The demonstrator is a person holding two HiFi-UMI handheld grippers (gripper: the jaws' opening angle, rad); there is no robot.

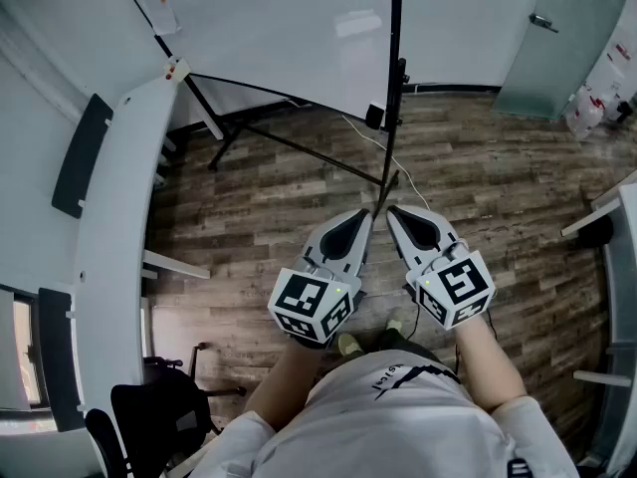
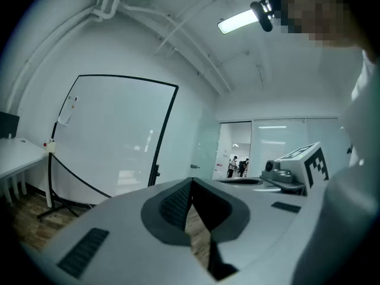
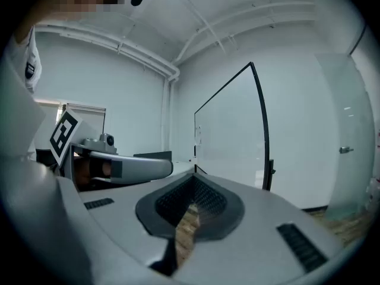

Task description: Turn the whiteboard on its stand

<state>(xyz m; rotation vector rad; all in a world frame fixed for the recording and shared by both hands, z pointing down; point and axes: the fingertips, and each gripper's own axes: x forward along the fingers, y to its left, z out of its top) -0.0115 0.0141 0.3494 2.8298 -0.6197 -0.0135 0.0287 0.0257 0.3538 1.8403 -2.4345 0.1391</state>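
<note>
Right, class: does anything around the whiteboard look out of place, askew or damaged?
Only a loose white cable trailing across the floor near the whiteboard, where it could catch feet. The board itself looks undamaged.

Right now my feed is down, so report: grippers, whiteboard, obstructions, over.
Left gripper shut, empty. Right gripper shut, empty. Whiteboard ahead, untouched. Its stand meets the floor just past the tips.
</note>
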